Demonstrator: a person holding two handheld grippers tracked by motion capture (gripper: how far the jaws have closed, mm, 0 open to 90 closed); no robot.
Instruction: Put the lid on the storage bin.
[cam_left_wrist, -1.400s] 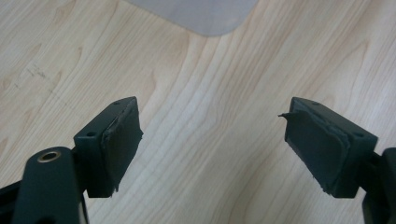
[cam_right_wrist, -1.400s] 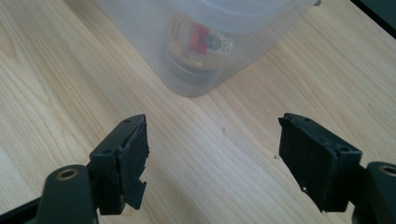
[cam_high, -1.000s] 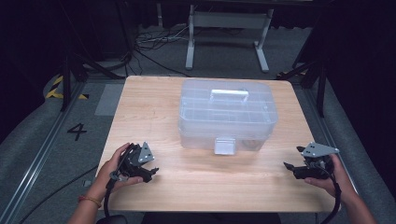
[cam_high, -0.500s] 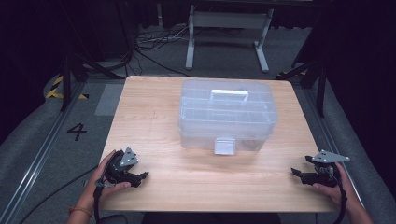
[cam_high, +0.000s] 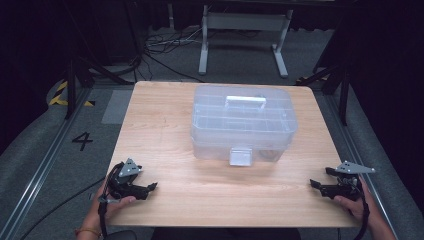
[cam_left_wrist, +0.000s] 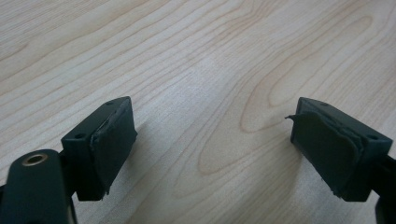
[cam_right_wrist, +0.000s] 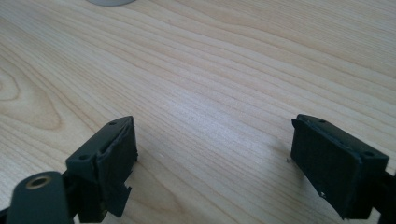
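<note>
Change since earlier: both hands have drawn back toward the near edge of the table (cam_high: 165, 125) and sunk lower, away from the clear plastic box (cam_high: 243, 122); the right jaws have just been opening, with nothing between them.
Clear plastic box: sits mid-table, toward the far side, lid down, white handle (cam_high: 245, 102) on top and a front latch (cam_high: 240, 155) facing the person.
Box long axis: runs left to right across the table, so its two short ends face the two hands.
Left gripper (cam_high: 148, 188): near-left of the box, at the table's near-left corner, resting low over the wood; jaws spread wide and empty, only bare wood between the pads (cam_left_wrist: 114, 140) in the left gripper view.
Right gripper (cam_high: 315, 185): near-right of the box, by the near-right corner; jaws released wide, nothing held, bare wood between the pads (cam_right_wrist: 116, 156) in the right gripper view.
Direction to the box: it lies ahead of and inward from each set of fingers; both grippers point roughly inward.
Nearer hand: about equal, both well apart from the box; the latch lies between them, slightly closer to the right one, by my judgement.
Likely next: a reach forward and inward to the latch or the box ends.
</note>
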